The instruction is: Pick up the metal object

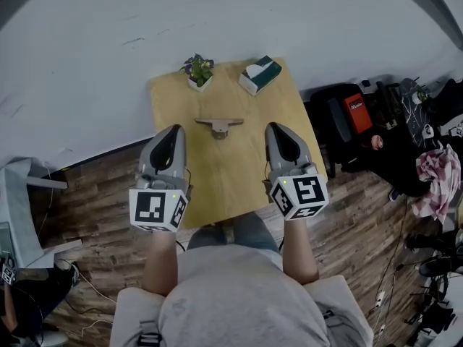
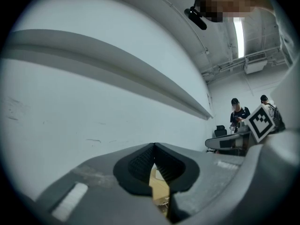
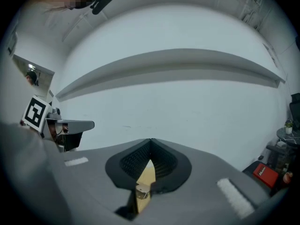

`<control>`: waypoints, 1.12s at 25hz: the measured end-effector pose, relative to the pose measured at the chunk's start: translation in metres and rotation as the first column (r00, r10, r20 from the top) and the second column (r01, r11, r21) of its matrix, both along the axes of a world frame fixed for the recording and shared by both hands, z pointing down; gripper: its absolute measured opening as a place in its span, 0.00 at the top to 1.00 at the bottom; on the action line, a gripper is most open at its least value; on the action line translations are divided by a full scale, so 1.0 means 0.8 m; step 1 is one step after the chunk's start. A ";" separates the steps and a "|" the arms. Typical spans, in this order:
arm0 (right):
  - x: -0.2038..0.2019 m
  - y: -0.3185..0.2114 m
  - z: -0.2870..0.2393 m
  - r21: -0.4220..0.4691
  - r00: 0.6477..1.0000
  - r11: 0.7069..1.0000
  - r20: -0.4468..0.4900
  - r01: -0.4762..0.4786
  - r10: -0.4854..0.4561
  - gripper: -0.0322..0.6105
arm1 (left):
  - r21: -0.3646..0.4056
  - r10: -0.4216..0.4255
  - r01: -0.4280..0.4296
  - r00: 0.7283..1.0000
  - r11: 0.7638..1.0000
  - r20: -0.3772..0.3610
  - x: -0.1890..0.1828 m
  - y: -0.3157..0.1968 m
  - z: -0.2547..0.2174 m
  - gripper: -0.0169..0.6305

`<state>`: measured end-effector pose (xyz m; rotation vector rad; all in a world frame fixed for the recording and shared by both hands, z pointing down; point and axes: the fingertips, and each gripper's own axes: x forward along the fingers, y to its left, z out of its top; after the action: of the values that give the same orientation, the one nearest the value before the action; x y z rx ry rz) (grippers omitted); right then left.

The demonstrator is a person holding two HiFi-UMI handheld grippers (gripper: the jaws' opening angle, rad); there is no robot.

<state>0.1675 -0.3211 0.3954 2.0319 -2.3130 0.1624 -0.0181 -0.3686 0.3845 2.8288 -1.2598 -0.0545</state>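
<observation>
The metal object point(image 1: 219, 125), a flat T-shaped bracket, lies on the small wooden table point(image 1: 231, 172) near its middle. In the head view my left gripper point(image 1: 172, 131) hangs over the table's left edge, below and left of the bracket. My right gripper point(image 1: 276, 129) hangs to the bracket's right. Both are shut with nothing held. In the left gripper view the left gripper point(image 2: 153, 147) has its pads together, and only a sliver of table shows beneath. In the right gripper view the right gripper point(image 3: 151, 142) is likewise shut, with a bit of the metal object point(image 3: 142, 194) showing under the pads.
A small potted plant point(image 1: 197, 71) and a tissue box point(image 1: 260, 74) stand at the table's far edge by the white wall. Black bags and clothes point(image 1: 347, 114) crowd the floor at right. A grey chair point(image 1: 22, 208) is at left. People point(image 2: 239, 114) stand far off.
</observation>
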 end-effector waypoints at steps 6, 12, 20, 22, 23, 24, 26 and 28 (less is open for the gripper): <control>0.009 -0.018 0.048 -0.124 0.999 0.991 0.015 0.052 -0.050 0.95 | -0.097 -0.026 0.030 0.999 0.995 0.048 0.015 -0.005 0.049 0.97; 0.014 -0.030 0.088 -0.210 0.993 0.970 0.030 0.119 -0.115 0.95 | -0.181 -0.058 0.072 0.995 0.981 0.083 0.034 -0.002 0.093 0.97; 0.015 -0.039 0.124 -0.280 0.970 0.929 0.063 0.242 -0.234 0.95 | -0.289 -0.084 0.121 0.987 0.950 0.138 0.066 0.003 0.150 0.89; 0.016 -0.040 0.131 -0.293 0.963 0.917 0.069 0.270 -0.261 0.95 | -0.312 -0.089 0.135 0.983 0.941 0.158 0.075 0.004 0.165 0.86; 0.017 -0.040 0.134 -0.297 0.959 0.912 0.074 0.282 -0.272 0.95 | -0.325 -0.088 0.139 0.982 0.936 0.166 0.081 0.005 0.172 0.85; 0.019 -0.041 0.137 -0.302 0.956 0.907 0.077 0.292 -0.282 0.95 | -0.339 -0.087 0.141 0.981 0.930 0.171 0.086 0.005 0.179 0.84; 0.022 -0.041 0.142 -0.310 0.949 0.898 0.083 0.313 -0.303 0.95 | -0.368 -0.086 0.146 0.981 0.918 0.174 0.096 0.006 0.193 0.82; 0.024 -0.040 0.148 -0.319 0.942 0.887 0.087 0.335 -0.324 0.95 | -0.387 -0.092 0.158 0.978 0.908 0.185 0.105 0.007 0.205 0.79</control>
<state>0.1869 -0.3534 0.5135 1.4677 -2.4087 0.5261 0.0661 -0.3632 0.5488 2.4371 -1.3038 0.3944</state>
